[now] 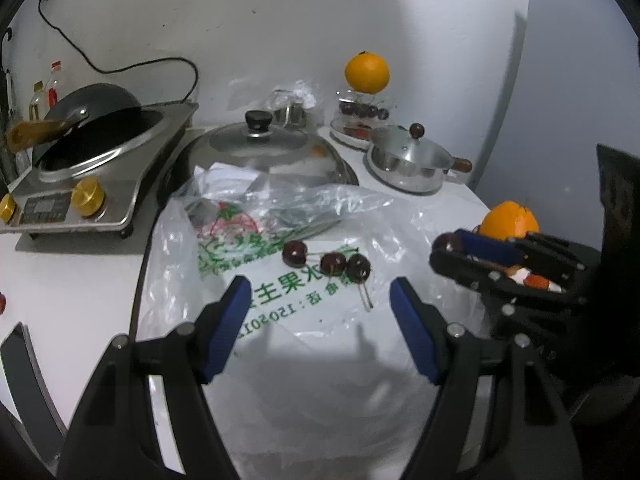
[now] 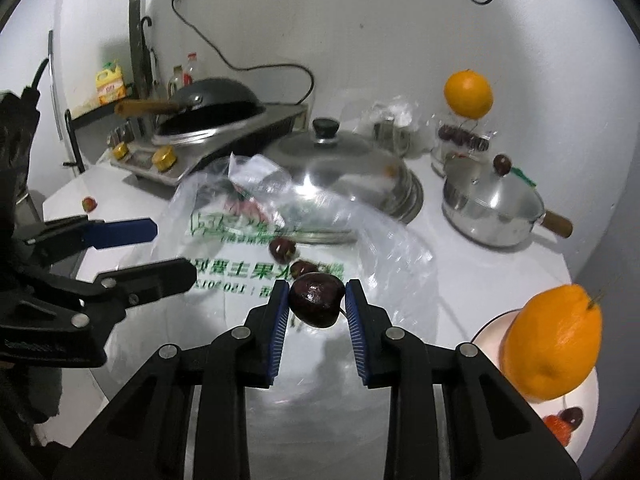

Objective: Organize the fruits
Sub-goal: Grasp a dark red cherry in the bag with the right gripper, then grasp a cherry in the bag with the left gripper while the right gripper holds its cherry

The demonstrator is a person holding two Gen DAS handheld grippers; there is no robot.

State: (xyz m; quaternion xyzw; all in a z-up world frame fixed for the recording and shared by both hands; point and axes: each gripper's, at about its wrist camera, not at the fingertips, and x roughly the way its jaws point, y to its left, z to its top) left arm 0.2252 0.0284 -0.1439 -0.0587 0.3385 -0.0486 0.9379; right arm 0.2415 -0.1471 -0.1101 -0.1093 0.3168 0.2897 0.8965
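Note:
Three dark cherries [image 1: 328,263] with stems lie on a clear plastic bag with green print [image 1: 280,292], spread over the white table. My left gripper [image 1: 320,294] hovers open just in front of them, nothing between its blue pads. My right gripper [image 2: 317,298] is shut on another dark cherry [image 2: 316,299], lifted above the bag [image 2: 256,272]; two cherries [image 2: 282,249] remain on the bag behind it. An orange [image 2: 554,340] stands on a white plate [image 2: 492,330] at the right, seen as the near orange [image 1: 509,220] in the left wrist view, beyond the right gripper [image 1: 452,246].
A steel pan lid [image 1: 264,152] and a small lidded saucepan [image 1: 408,160] stand behind the bag. An induction cooker with a black wok [image 1: 96,152] sits at the left. A second orange [image 1: 367,72] tops a clear container of cherries [image 1: 362,114] by the wall.

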